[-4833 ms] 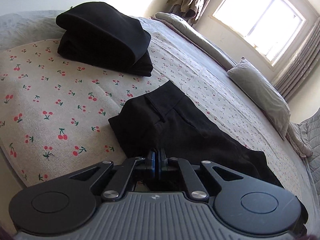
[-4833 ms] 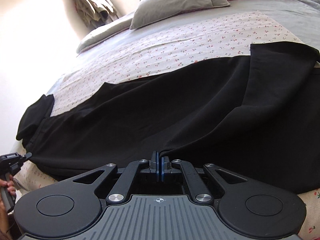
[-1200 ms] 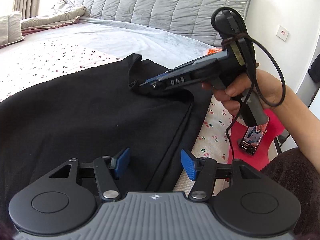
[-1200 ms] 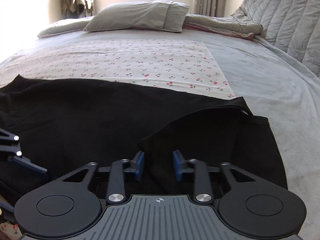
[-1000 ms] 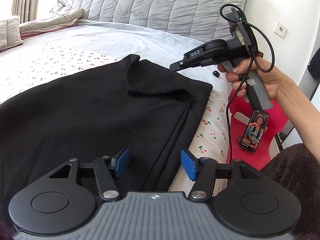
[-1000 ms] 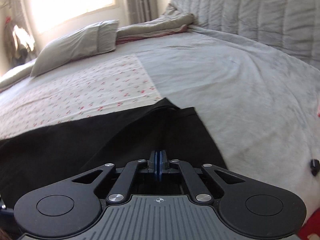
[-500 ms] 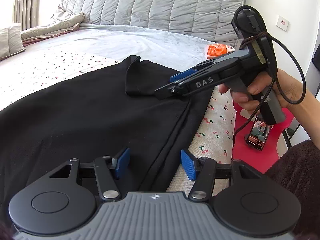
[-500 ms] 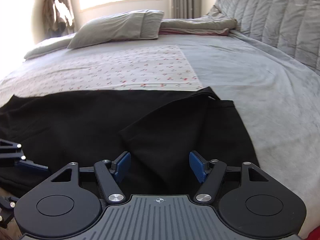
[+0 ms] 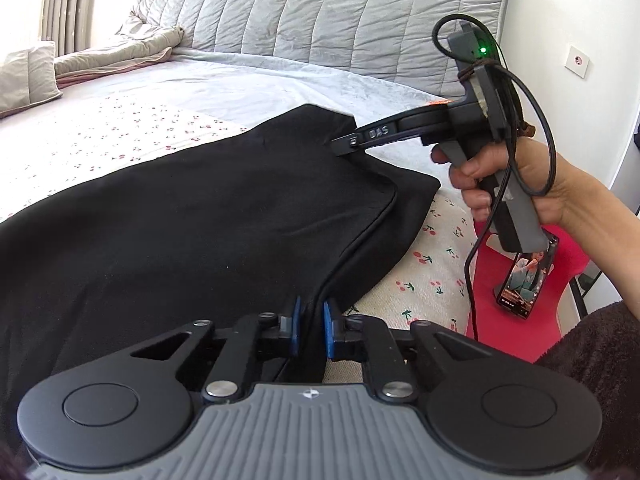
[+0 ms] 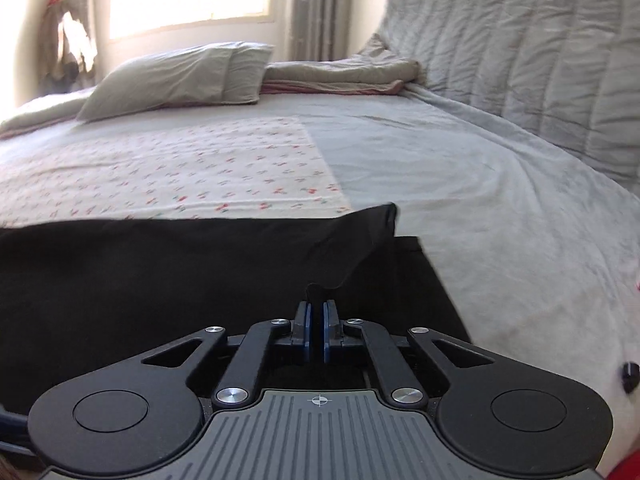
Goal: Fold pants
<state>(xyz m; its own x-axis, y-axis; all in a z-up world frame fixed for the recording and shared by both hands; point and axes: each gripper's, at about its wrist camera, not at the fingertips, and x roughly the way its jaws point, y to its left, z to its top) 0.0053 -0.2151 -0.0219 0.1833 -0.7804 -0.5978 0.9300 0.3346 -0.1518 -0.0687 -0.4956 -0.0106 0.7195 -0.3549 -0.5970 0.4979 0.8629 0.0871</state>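
Note:
The black pants (image 9: 192,216) lie spread across the cherry-print sheet (image 9: 420,276) on the bed. My left gripper (image 9: 309,330) is shut on the pants' near edge seam. In the left wrist view my right gripper (image 9: 340,145) is shut on the far leg-end corner and holds it lifted. In the right wrist view the right gripper (image 10: 315,330) pinches a raised flap of the pants (image 10: 200,272), its blue pads (image 10: 306,330) nearly together with black cloth between them.
A grey quilted headboard (image 9: 340,12) stands behind the bed. A grey pillow (image 10: 176,76) and a folded blanket (image 10: 340,72) lie at the far side. A phone (image 9: 526,280) rests on a red stool (image 9: 532,320) beside the bed edge at right.
Both grippers have closed from open onto the pants. The right gripper has taken the far corner and raised it; the left has closed on the near edge seam.

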